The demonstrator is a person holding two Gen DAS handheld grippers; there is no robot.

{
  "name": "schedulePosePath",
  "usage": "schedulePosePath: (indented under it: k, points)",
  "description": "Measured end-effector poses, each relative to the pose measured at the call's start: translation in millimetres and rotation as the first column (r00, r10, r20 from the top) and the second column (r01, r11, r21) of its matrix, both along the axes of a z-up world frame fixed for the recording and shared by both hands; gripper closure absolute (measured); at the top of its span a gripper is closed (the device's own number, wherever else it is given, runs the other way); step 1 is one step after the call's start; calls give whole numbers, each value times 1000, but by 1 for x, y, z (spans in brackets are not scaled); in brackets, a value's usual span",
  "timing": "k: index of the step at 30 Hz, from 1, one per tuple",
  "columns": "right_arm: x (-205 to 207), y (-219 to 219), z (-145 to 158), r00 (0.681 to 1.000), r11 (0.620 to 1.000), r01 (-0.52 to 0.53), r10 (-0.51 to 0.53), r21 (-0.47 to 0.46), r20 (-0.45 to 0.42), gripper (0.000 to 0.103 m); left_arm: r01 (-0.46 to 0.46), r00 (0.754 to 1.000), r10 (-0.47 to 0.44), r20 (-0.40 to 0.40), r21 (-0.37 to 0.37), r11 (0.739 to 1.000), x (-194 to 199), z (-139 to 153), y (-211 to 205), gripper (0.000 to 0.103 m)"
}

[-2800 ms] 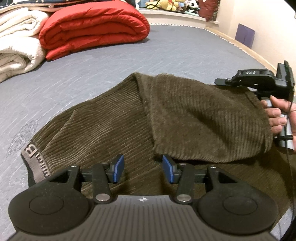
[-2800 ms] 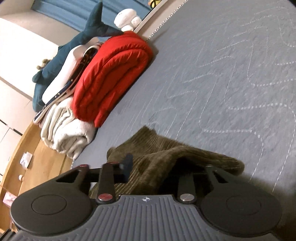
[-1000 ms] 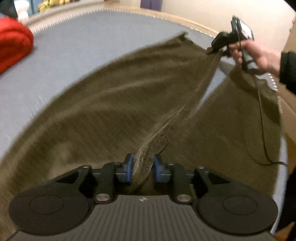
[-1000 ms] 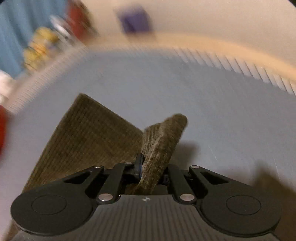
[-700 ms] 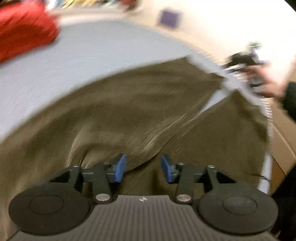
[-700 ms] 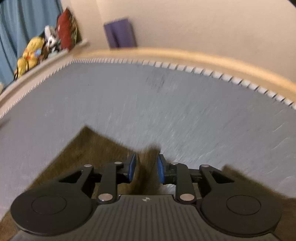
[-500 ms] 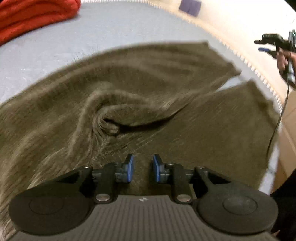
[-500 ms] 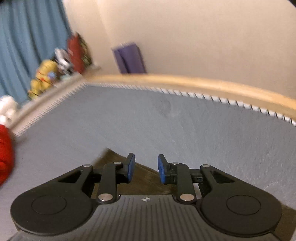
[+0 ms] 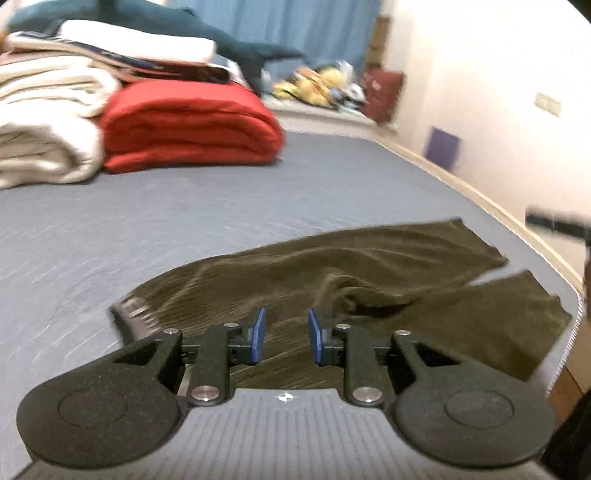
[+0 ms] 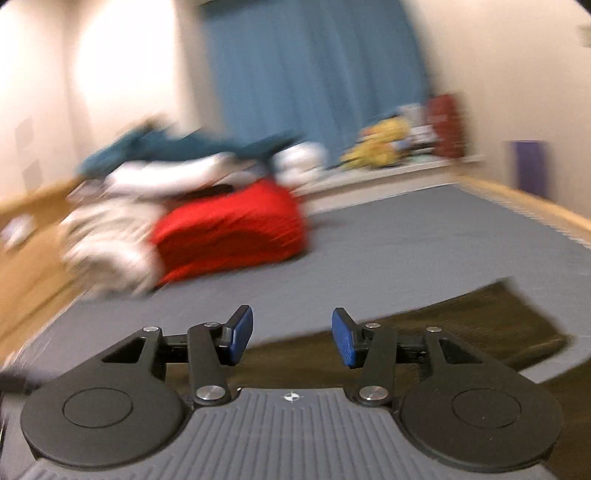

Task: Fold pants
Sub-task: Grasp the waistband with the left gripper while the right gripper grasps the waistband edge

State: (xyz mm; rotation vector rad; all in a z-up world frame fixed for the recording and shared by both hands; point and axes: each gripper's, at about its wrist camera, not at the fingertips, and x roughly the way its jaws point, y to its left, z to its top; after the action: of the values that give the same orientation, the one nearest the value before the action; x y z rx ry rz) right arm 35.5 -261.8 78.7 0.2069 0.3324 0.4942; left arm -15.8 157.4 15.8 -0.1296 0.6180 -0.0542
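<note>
The olive-brown corduroy pants lie spread on the grey bed, waistband at the left, two legs reaching right toward the bed edge, with a rumpled ridge in the middle. My left gripper is open and empty, just above the pants near the waist. My right gripper is open and empty, above the pants that show blurred below and to its right. The right gripper also shows as a dark blur at the far right of the left wrist view.
A folded red quilt and cream blankets are stacked at the far left of the bed, with a blue shark plush on top. The bed's right edge runs beside a wall. Plush toys sit on the sill.
Both grippers let go of the pants, which dropped flat and spread open on the bed. Both grippers then lifted and swung back, the right one opening wider.
</note>
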Motion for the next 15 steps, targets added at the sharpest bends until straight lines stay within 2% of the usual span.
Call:
schedulePosePath:
  k: [2, 3, 5, 7, 8, 10, 11, 15]
  points:
    - [-23, 42, -19, 991, 987, -132, 132, -94, -2, 54, -73, 994, 73, -84, -7, 997, -3, -12, 15, 75]
    - [-30, 65, -29, 982, 967, -189, 188, -170, -19, 55, -100, 992, 98, -84, -13, 995, -5, -14, 21, 75]
    - [-50, 103, -45, 958, 908, -272, 286, -318, -4, 57, -140, 987, 140, -80, 10, 990, -4, -18, 30, 75]
    - [-73, 132, -63, 913, 827, -369, 409, -424, 4, 57, -186, 978, 188, -86, 34, 982, -1, -22, 40, 74]
    - [-79, 141, -73, 894, 795, -404, 448, -453, -12, 57, -214, 972, 216, -88, 30, 976, 2, -25, 48, 72]
    - [-89, 154, -89, 867, 739, -454, 495, -497, -56, 57, -278, 956, 275, -108, -14, 961, 8, -34, 67, 54]
    - [-88, 160, -93, 855, 717, -473, 513, -513, -72, 57, -303, 946, 295, -131, -45, 952, 14, -42, 77, 50]
    - [-102, 168, -111, 785, 616, -568, 605, -546, -134, 56, -366, 911, 333, -244, -102, 925, 36, -70, 107, 47]
